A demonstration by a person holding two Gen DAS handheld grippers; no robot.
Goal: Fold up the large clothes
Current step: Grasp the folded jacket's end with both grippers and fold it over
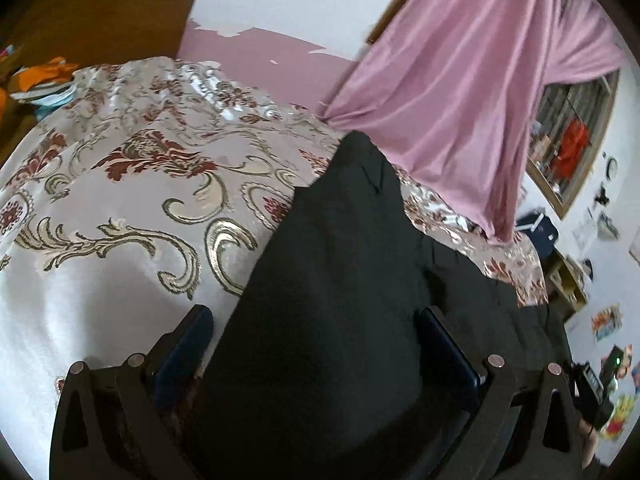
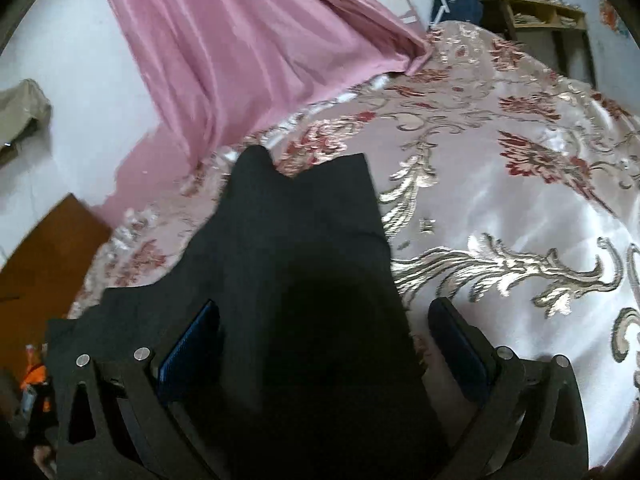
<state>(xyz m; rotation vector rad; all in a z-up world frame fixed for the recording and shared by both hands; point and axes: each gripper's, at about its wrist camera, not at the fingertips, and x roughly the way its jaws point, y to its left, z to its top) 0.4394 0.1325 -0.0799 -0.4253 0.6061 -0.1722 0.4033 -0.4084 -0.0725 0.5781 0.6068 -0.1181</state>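
Both my left tool (image 1: 316, 344) and right tool (image 2: 324, 336) gape wide over the dark garment (image 1: 340, 248) spread on the floral bedspread (image 1: 120, 184).

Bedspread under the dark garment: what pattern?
Pale satin bedspread with gold scrollwork and red floral motifs; clearest in the right wrist view.

I count one black garment (image 1: 340, 264) spread on one bed, under one floral bedspread (image 1: 120, 184). One pink curtain (image 1: 452, 92) hangs at the far side. I hold two grippers: my left gripper (image 1: 316, 328) and my right gripper (image 2: 328, 320), each with two fingers. One dark blue bag (image 2: 458, 0) sits far right.
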